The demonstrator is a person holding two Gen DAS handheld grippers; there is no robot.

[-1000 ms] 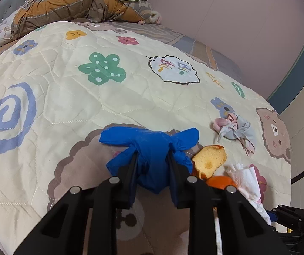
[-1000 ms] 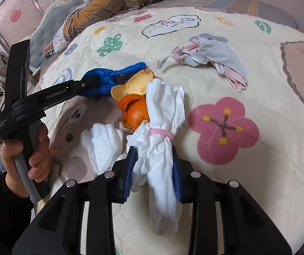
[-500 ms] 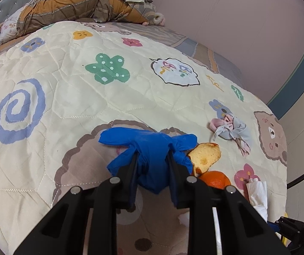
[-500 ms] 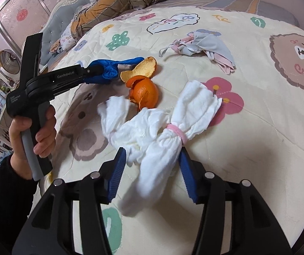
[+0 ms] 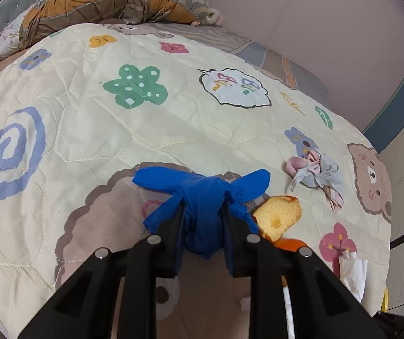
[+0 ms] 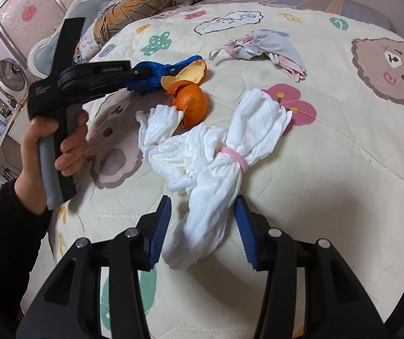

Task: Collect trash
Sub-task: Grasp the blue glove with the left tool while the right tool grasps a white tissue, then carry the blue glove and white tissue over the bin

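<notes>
1. Left wrist view: my left claw (image 5: 203, 220) is clamped on the blue glove (image 5: 202, 195), whose knotted bulk bunches between the pads while its loose ends splay out ahead of the tips, over the bed quilt (image 5: 89, 130).
2. Just right of that claw and slightly ahead lies the orange peel (image 5: 278, 216), with a sliver of the orange showing behind the right finger.
3. Right wrist view: my right claw (image 6: 203, 228) stands apart around the white tissue bundle (image 6: 216, 169). Its jaws have just been closing a little, with the bundle's tail between them. The right pad looks close against the tissue, the left pad shows a gap, so I judge nothing is gripped yet.
4. The pink band (image 6: 234, 156) cinches the bundle ahead of the tips. The orange (image 6: 192, 104) sits further ahead and left, and a grey-pink cloth (image 6: 267, 48) lies far ahead.
5. Step in hand, as I read it: glove secured on the left, tissue being taken on the right.
6. Next move calls for squeezing the right claw fully on the tail, nearer the band if I can reach, since loose tissue may slip or tear.
7. No bin shows clearly in either view, so I would have to locate one before carrying both pieces off.
</notes>
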